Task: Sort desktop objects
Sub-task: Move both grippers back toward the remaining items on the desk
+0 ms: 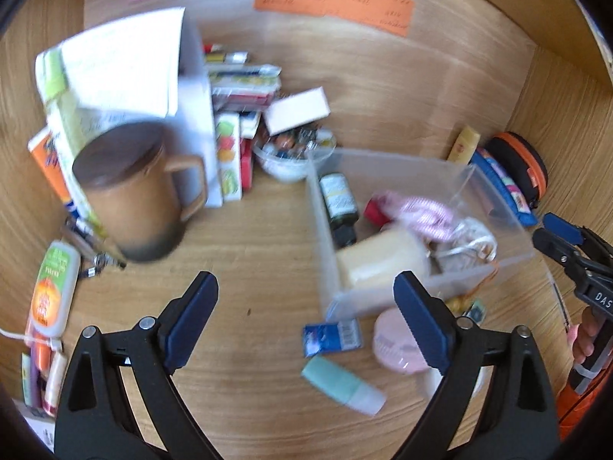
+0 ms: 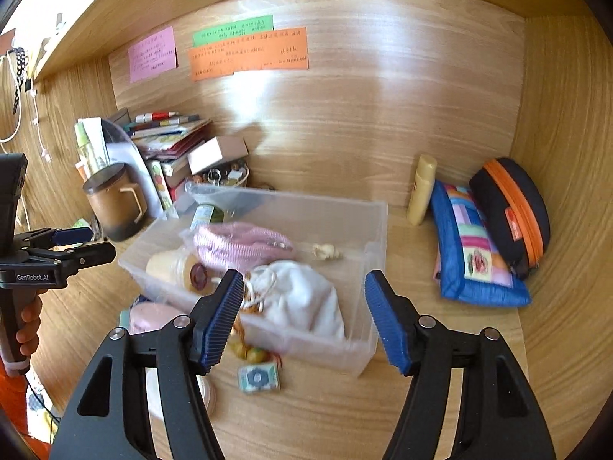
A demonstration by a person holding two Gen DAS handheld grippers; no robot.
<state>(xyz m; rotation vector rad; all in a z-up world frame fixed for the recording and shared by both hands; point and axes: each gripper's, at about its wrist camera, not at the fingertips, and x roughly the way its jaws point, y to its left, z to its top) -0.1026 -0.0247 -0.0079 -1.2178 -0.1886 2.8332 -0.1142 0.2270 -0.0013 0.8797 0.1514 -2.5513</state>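
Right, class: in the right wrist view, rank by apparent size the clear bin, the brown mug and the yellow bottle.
1. clear bin
2. brown mug
3. yellow bottle
Mug and bottle stand farther back, so their order is less sure.

In our left wrist view, our left gripper (image 1: 306, 322) fills the bottom of the frame, its two blue-padded fingers (image 1: 193, 318) spread wide apart with nothing between them. At the right edge of that view we see our right gripper (image 1: 561, 241) reaching in, and the fingers of our right hand (image 1: 584, 339) wrapped around its handle lower down.

In our right wrist view, our right gripper (image 2: 304, 318) also stands wide open and empty across the bottom of the frame. At the left edge, our left hand (image 2: 27, 326) grips the handle of the left gripper (image 2: 82, 243), which points toward the frame's centre.
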